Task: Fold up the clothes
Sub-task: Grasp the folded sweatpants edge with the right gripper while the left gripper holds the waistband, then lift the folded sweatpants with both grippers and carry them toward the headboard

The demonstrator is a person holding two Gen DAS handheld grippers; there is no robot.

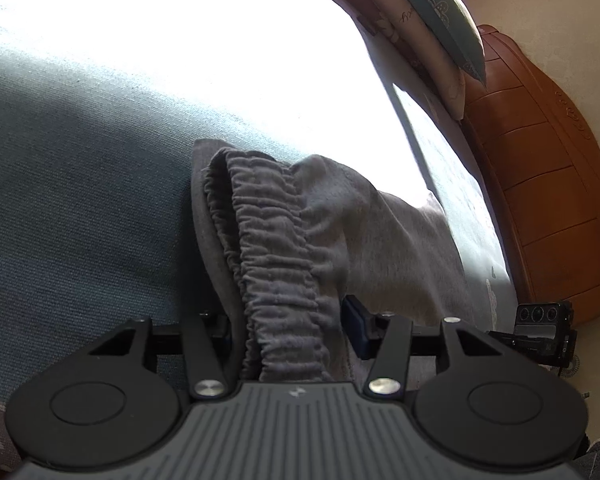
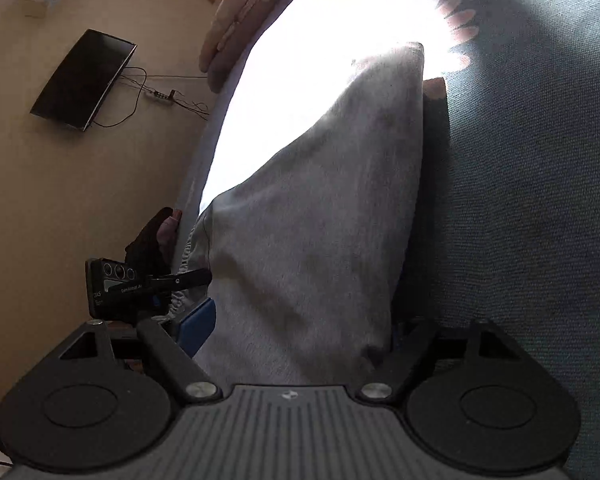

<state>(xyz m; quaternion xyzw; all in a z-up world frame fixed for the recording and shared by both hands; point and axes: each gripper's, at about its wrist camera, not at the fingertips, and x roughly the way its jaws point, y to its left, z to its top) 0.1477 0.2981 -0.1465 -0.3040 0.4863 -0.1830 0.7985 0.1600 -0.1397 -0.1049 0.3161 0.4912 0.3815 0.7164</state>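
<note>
Home bedroom, blue bedspread (image 1: 80,200), stacked pillows (image 1: 432,24) against carved wooden headboard (image 1: 540,168), wall-mounted television (image 2: 84,80)

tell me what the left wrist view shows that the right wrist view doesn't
Only the left wrist view shows the gathered elastic waistband sitting between the left tool's fingers, plus the wooden headboard and the pillows leaning on it.

Only the right wrist view shows the dark screen on the wall with its cables, and the long grey leg part of the garment running away between the right tool's fingers.

Both show the grey trousers lying on the blue bed cover, a glaring patch of sunlight, and the other tool at the frame edge.
</note>
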